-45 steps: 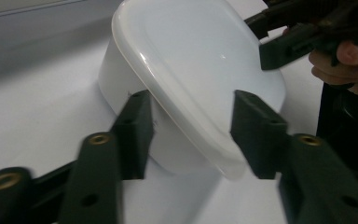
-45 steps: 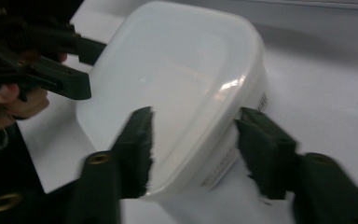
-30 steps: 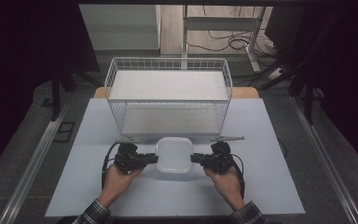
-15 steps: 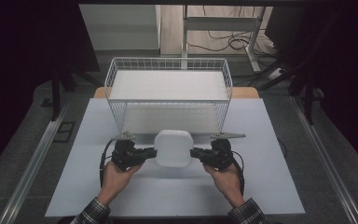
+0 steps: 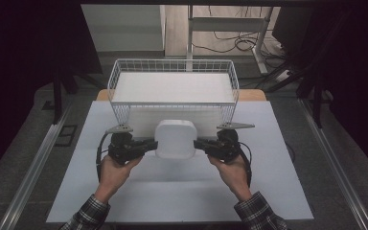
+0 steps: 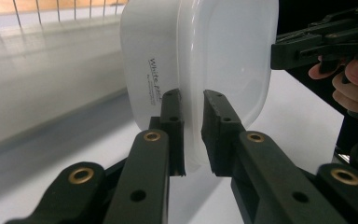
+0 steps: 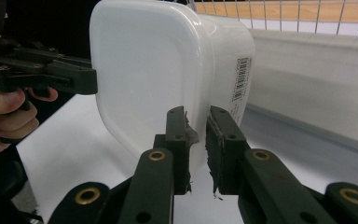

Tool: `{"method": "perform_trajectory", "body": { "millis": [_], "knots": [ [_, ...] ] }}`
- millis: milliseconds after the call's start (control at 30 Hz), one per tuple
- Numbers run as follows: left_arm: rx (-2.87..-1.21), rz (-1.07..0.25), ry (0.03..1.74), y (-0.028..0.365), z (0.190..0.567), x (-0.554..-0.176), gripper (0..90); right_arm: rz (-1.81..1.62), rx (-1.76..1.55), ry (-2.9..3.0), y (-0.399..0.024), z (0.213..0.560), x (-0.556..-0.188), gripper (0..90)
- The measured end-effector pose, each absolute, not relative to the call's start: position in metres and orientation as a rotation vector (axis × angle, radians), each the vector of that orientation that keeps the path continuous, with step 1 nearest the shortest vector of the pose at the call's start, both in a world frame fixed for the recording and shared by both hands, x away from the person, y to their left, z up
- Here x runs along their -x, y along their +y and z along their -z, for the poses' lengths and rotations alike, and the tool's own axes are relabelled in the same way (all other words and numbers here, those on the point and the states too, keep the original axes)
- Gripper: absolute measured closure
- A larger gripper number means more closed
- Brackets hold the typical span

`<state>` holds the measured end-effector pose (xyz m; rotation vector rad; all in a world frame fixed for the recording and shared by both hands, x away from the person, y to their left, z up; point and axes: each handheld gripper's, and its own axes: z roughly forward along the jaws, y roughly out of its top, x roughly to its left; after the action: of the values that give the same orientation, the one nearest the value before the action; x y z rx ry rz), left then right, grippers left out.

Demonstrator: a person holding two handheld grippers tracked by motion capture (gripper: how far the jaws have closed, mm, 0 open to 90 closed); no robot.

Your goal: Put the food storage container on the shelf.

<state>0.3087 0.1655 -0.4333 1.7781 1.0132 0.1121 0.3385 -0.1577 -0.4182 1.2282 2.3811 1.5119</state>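
Observation:
A white plastic container with a lid [image 5: 175, 139] hangs above the table, held from both sides. My left gripper [image 5: 149, 143] is shut on its left rim and my right gripper [image 5: 200, 143] is shut on its right rim. In the left gripper view the jaws pinch the lid's edge of the container [image 6: 200, 60], whose side carries small black lettering. In the right gripper view the jaws clamp the opposite rim of the container [image 7: 154, 65], which has a barcode label on its side. The container sits just in front of the wire basket [image 5: 120, 79].
The white wire basket with a white liner stands at the back of the pale table [image 5: 278, 191]. A metal rail [image 5: 33, 163] runs along the table's left side, another along the right. Cables and a desk frame lie on the floor behind.
Both hands have lifted the container off the table and carried it toward the basket; it now overlaps the basket's front wall in the high view.

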Motion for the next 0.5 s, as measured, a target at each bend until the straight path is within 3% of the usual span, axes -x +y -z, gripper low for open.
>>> {"method": "perform_trajectory", "body": {
  "millis": [500],
  "knots": [
    [-1.743, -0.141, 0.987, 0.174, 0.394, -0.322, 80.3, -1.545, -1.193, 2.346, -0.151, 0.379, -0.354, 78.3]
  ]
}}
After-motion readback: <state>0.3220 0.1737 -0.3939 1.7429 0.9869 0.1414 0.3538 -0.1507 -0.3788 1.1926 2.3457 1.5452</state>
